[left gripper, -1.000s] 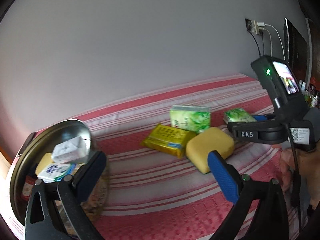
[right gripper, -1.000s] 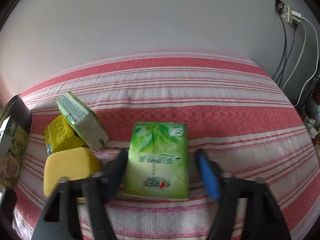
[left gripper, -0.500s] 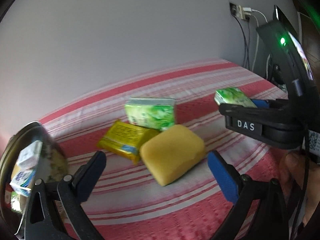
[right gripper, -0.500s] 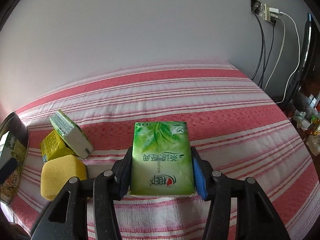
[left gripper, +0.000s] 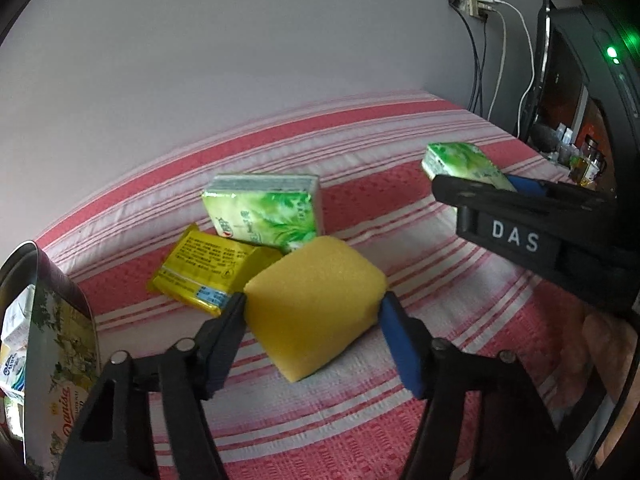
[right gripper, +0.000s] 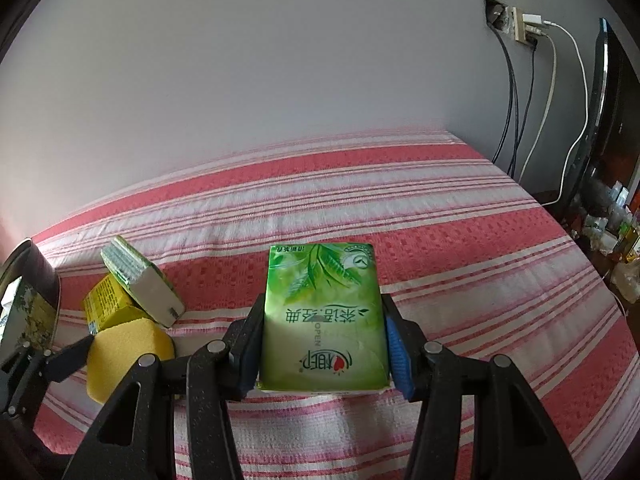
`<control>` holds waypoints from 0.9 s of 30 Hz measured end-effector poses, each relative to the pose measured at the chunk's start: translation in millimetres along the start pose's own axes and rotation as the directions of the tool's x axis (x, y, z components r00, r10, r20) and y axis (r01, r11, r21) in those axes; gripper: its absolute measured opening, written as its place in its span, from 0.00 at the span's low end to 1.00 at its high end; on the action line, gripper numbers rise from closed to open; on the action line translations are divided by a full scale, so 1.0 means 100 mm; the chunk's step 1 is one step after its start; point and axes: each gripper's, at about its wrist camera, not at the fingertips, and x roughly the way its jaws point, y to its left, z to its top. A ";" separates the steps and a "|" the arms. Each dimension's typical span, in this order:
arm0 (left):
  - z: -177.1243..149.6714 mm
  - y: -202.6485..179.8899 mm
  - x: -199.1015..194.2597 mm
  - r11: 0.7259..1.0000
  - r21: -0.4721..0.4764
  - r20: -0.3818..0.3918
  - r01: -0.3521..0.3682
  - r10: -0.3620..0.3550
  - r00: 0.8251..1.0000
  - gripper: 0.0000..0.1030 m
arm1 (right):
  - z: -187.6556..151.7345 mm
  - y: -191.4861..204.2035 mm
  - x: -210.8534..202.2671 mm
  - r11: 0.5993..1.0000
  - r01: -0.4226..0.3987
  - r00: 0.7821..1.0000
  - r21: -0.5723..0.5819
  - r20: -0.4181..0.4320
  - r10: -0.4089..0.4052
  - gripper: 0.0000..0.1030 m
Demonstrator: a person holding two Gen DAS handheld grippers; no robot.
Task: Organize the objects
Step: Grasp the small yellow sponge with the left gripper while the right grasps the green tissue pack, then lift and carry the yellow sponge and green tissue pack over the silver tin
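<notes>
A yellow sponge (left gripper: 316, 304) lies on the red striped cloth, and my left gripper (left gripper: 312, 312) has closed in around it, both fingers at its sides. The sponge also shows in the right wrist view (right gripper: 128, 356). My right gripper (right gripper: 322, 344) is shut on a green tissue pack (right gripper: 324, 320), which also shows in the left wrist view (left gripper: 460, 164), held above the cloth. A second green tissue pack (left gripper: 264, 212) leans on a yellow packet (left gripper: 208, 268) just behind the sponge.
A round cookie tin (left gripper: 56, 344) holding several small packs stands at the left edge. A wall socket with cables (right gripper: 520, 28) and a dark monitor (right gripper: 600, 120) are at the right, past the bed's edge.
My left gripper moved forward to the sponge and narrowed its fingers onto it. My right gripper closed on the green tissue pack and lifted it slightly.
</notes>
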 end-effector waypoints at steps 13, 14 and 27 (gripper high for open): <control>-0.13 0.10 -0.48 0.993 -0.068 0.204 -0.097 0.109 0.973 0.62 | -0.04 0.15 -0.31 0.997 0.057 0.986 -0.056 0.163 -0.048 0.53; -0.14 0.11 -0.50 0.992 -0.074 0.211 -0.101 0.114 0.971 0.62 | -0.05 0.17 -0.34 0.996 0.061 0.983 -0.061 0.179 -0.050 0.53; -0.32 0.35 -0.76 0.978 -0.118 0.306 -0.172 0.200 0.931 0.62 | -0.15 0.23 -0.67 0.992 0.103 0.926 -0.070 0.371 -0.070 0.53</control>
